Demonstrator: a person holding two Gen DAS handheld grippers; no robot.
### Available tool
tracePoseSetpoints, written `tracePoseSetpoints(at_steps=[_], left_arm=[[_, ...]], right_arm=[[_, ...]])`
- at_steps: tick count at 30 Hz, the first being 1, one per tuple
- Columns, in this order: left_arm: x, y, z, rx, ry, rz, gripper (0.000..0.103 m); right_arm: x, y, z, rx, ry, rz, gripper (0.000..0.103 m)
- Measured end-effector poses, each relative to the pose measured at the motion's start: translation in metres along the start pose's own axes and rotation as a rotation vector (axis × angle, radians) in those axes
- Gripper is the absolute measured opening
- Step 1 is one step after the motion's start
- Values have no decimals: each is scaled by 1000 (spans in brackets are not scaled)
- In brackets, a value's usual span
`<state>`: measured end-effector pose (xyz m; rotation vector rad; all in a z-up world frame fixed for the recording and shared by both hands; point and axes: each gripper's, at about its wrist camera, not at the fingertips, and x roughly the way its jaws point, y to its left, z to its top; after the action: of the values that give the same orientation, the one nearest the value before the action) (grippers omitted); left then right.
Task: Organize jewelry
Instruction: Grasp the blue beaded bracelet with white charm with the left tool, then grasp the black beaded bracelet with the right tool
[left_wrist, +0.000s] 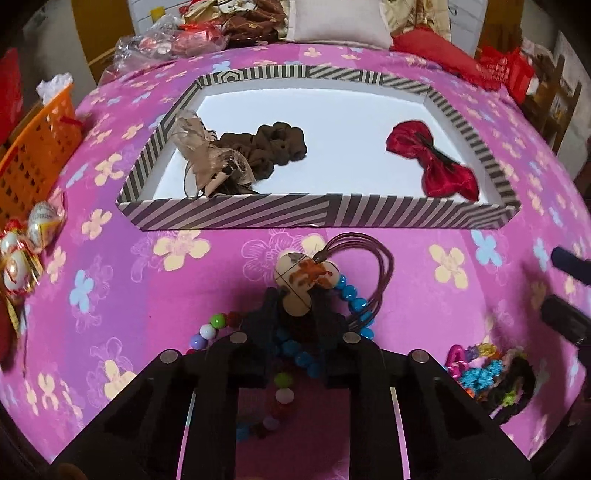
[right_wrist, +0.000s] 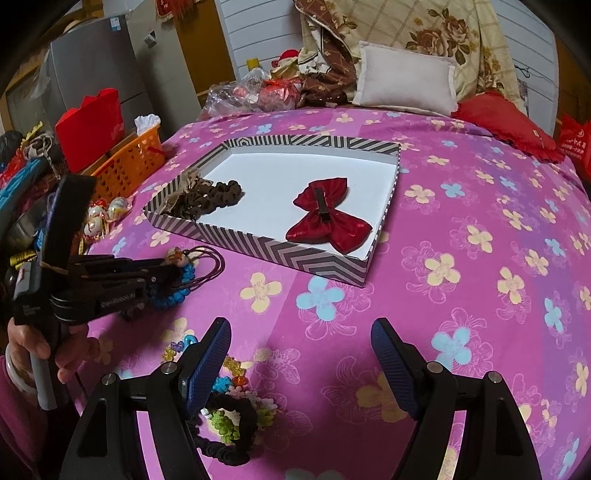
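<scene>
My left gripper (left_wrist: 299, 308) is shut on a cream pendant (left_wrist: 304, 277) with a brown print, which hangs on a dark red cord necklace (left_wrist: 380, 273). It lies on the pink flowered bedspread just in front of the striped tray (left_wrist: 236, 216). A blue bead bracelet (left_wrist: 354, 301) and a multicoloured bead string (left_wrist: 210, 328) lie around the fingers. In the right wrist view the left gripper (right_wrist: 173, 271) grips the same pendant (right_wrist: 176, 256). My right gripper (right_wrist: 301, 326) is open over bare bedspread, with a black hair tie with coloured trim (right_wrist: 232, 417) under its left finger.
The tray (right_wrist: 295, 254) holds a brown scrunchie (left_wrist: 273, 147), a sheer beige bow (left_wrist: 207, 155) and a red bow clip (left_wrist: 432, 162). An orange basket (left_wrist: 40, 147) and wrapped ornaments (left_wrist: 40, 221) sit at the left edge. Pillows and bags crowd the far side. A hand (right_wrist: 29, 347) holds the left tool.
</scene>
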<state>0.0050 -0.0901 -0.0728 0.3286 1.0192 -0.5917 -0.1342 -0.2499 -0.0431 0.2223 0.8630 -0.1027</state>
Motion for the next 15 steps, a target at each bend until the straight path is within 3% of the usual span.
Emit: tracePoseSetpoints(at_steps=[11, 15], left_arm=[[-28, 11, -4, -76, -61, -85, 16], [-41, 20, -5, -115, -93, -112, 16]], right_arm=[[-1, 5, -1, -20, 0, 13, 76], [-3, 14, -3, -63, 28, 78, 76]])
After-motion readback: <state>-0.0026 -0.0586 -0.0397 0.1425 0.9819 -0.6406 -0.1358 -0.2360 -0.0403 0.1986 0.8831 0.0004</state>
